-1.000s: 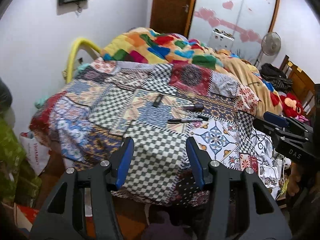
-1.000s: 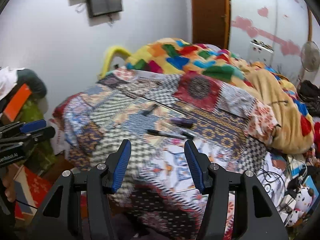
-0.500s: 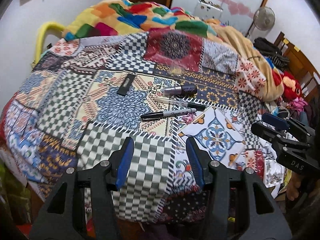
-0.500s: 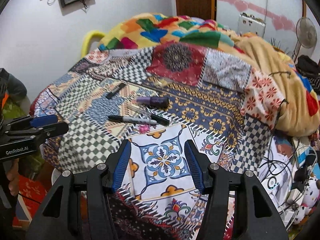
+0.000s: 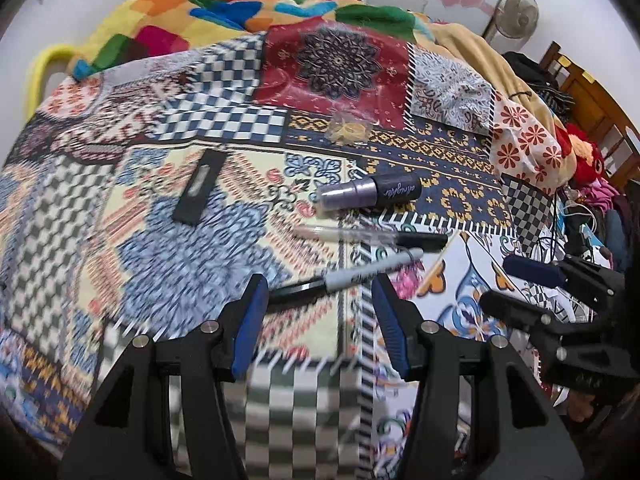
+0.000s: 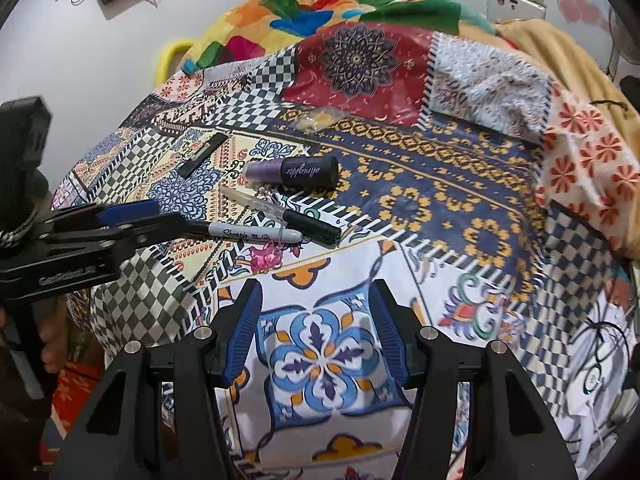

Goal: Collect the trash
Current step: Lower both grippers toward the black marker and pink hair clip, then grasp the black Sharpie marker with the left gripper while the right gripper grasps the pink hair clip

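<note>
— Legible, that script on the purple tube (image 5: 370,194)?
— Too blurred in the left view; too small in the right (image 6: 294,172).
— The black marker's (image 6: 248,234) cap end?
— Hidden behind the left gripper's (image 6: 154,214) fingers in the right view.
— The crumpled clear wrapper (image 5: 348,130) toward the bedspread's (image 5: 168,240) far edge?
— Smeared; contents impossible to tell.
— Bedspread's near corner?
— Cut off behind gripper bodies.

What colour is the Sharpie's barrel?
Grey, with a black cap; the marker shows best in the right wrist view.

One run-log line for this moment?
left claw: open, at marker | right claw: open, empty | purple tube, pen: untouched on quilt
</note>
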The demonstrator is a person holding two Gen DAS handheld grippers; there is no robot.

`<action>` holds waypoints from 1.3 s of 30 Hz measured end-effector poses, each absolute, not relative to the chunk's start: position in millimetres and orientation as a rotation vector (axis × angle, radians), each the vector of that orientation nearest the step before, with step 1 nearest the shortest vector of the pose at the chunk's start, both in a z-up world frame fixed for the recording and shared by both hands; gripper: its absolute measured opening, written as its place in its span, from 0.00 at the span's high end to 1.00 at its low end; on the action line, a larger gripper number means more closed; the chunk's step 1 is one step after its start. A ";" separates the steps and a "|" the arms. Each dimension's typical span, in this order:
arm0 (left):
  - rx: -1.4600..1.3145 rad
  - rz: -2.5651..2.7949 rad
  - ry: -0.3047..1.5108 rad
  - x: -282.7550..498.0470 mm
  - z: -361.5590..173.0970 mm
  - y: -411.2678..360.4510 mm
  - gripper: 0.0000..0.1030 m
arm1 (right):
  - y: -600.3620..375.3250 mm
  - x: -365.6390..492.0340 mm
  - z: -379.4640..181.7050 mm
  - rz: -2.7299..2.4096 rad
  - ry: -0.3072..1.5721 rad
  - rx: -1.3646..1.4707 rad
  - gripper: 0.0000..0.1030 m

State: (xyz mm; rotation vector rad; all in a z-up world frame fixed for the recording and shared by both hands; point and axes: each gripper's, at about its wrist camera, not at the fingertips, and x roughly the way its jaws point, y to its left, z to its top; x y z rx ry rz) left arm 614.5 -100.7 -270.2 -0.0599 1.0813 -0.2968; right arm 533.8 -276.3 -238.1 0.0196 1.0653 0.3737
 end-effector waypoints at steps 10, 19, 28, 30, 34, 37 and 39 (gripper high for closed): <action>-0.057 -0.393 1.084 628.7 -296.8 -106.9 0.61 | -259.8 543.7 -253.6 0.434 1.068 -0.017 0.50; -0.039 -0.400 1.086 592.1 -296.3 -94.8 0.81 | -228.8 549.3 -262.2 0.487 1.045 -0.081 0.63; -0.086 -0.360 1.087 562.2 -296.5 -80.0 0.86 | -202.5 548.6 -270.4 0.460 0.997 -0.210 0.73; -0.045 -0.349 1.074 558.7 -296.1 -84.9 0.86 | -197.1 546.2 -271.0 0.429 0.987 -0.249 0.73; 0.044 -0.323 1.068 556.7 -295.6 -95.3 0.86 | -200.1 548.8 -270.3 0.417 0.999 -0.226 0.73; 0.091 -0.310 1.068 556.4 -296.2 -100.5 0.86 | -208.5 551.4 -269.0 0.428 1.034 -0.144 0.74; 0.131 -0.289 1.075 556.7 -296.4 -106.0 0.88 | -215.6 550.5 -266.2 0.427 1.049 -0.101 0.74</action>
